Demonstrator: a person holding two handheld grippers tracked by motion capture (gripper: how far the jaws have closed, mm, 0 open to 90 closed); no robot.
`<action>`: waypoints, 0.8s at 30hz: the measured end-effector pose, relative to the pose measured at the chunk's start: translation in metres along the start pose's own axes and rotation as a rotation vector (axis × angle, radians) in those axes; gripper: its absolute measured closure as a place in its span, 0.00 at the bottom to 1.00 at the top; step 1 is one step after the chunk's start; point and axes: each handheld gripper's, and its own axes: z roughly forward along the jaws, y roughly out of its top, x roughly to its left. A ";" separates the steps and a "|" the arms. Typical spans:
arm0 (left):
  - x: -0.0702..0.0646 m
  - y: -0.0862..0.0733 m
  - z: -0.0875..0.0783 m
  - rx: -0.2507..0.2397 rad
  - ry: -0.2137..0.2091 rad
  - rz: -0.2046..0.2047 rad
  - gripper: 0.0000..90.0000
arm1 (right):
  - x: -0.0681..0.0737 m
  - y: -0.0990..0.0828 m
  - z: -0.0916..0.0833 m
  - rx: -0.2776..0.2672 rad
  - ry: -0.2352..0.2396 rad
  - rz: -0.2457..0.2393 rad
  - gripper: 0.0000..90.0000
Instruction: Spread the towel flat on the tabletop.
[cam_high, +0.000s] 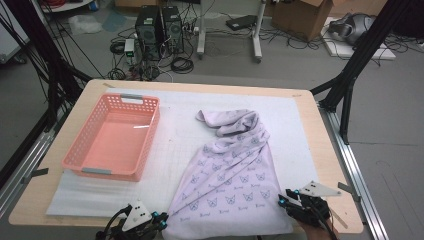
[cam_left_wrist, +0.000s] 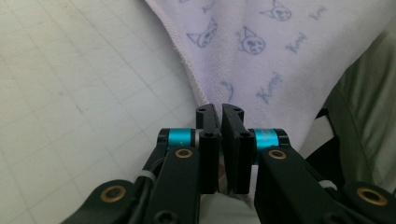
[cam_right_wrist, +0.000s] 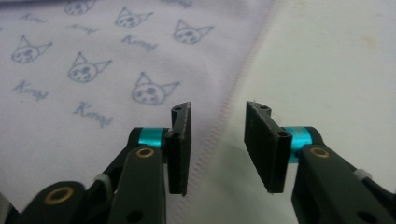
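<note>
A pale lilac towel (cam_high: 232, 175) printed with little cat faces is spread out on the white mat (cam_high: 175, 135) of the bench (cam_high: 325, 150), bunched up at its far end. Its near left corner is pinched by the left hand-held gripper (cam_left_wrist: 220, 112), jaws pressed tight on the hem. The right hand-held gripper (cam_right_wrist: 217, 116) is held over the towel's near right edge with jaws spread, the stitched hem seen between them, nothing gripped. A pink plastic basket (cam_high: 112, 137) is parked well off to the left.
</note>
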 end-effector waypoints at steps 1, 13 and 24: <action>0.001 0.001 0.002 -0.006 -0.003 -0.013 0.82 | 0.003 0.001 0.003 0.012 0.006 -0.021 0.78; 0.016 0.036 0.036 -0.111 -0.006 -0.081 0.57 | 0.002 -0.042 -0.053 0.082 0.012 -0.043 0.98; 0.007 0.041 0.059 -0.019 0.072 0.029 0.96 | 0.004 -0.035 -0.054 0.035 0.019 -0.026 0.80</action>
